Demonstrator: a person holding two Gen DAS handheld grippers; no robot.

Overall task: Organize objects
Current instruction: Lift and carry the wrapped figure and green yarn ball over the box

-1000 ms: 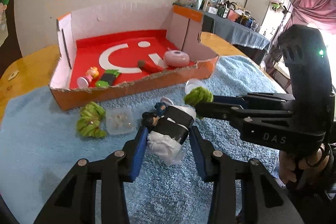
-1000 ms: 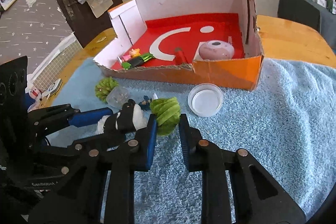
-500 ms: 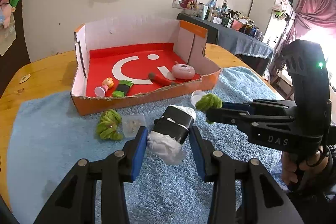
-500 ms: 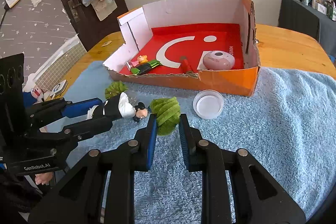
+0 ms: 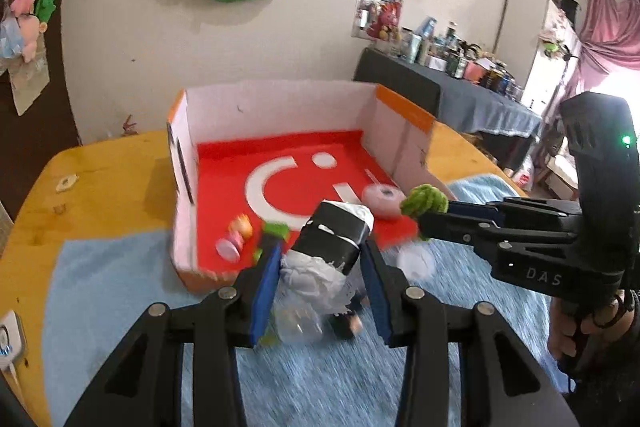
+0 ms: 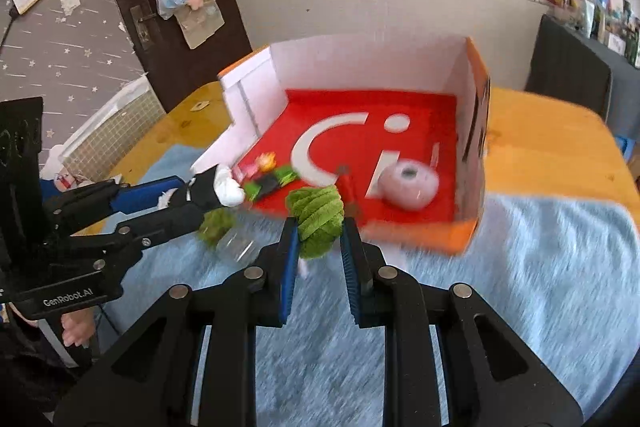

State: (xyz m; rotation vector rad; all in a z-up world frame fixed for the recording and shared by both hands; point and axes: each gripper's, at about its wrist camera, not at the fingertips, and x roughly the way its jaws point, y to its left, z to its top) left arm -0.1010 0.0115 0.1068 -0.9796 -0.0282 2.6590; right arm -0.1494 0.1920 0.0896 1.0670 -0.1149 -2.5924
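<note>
My left gripper (image 5: 320, 259) is shut on a black-and-white doll (image 5: 334, 239), held in the air over the blue towel near the box's front wall; the doll (image 6: 212, 191) also shows in the right wrist view. My right gripper (image 6: 318, 239) is shut on a fuzzy green toy (image 6: 318, 215), likewise lifted, which pokes out at its fingertips in the left wrist view as the green toy (image 5: 424, 201). Ahead stands the open cardboard box (image 5: 272, 107) with a red floor. It holds a pink round case (image 6: 408, 183), a small orange-haired figure (image 5: 238, 231) and a green-and-black toy (image 6: 272, 181).
A blue towel (image 6: 520, 267) covers the wooden table (image 5: 92, 195). On the towel lie a second green fuzzy toy (image 6: 216, 223), a clear plastic container (image 6: 238, 247) and a round white lid (image 5: 416, 263). A person's hand (image 5: 568, 327) grips the right tool.
Both grippers have risen off the towel with their toys and moved closer to the box. The box now looms larger, and the doll hangs in front of its front wall.
</note>
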